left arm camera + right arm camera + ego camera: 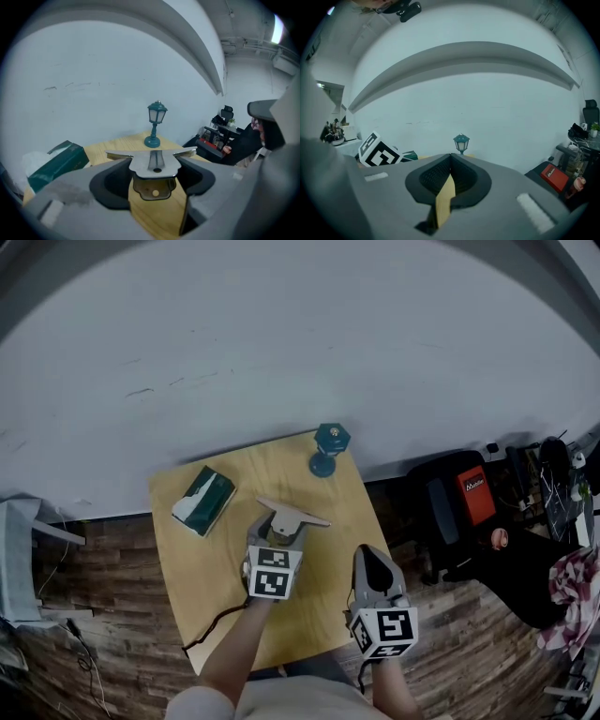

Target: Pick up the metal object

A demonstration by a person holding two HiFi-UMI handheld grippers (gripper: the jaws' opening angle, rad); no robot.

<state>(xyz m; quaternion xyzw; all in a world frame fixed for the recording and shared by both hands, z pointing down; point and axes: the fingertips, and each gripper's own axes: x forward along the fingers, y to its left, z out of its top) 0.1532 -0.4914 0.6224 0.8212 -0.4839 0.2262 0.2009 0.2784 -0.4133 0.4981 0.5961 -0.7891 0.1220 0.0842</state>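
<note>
Green box [203,500] on counter [206,559], white showing at its opening. Left tongs [279,531] clamped on metal bracket [154,161], held above counter, near side of small lamp [328,448]. Right tongs [450,157] closed, empty. Bracket's hole visible only in left gripper view

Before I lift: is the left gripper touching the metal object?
Touching. The left gripper view shows the metal object clamped between the jaws of the left gripper, both pads against its sides.
</note>
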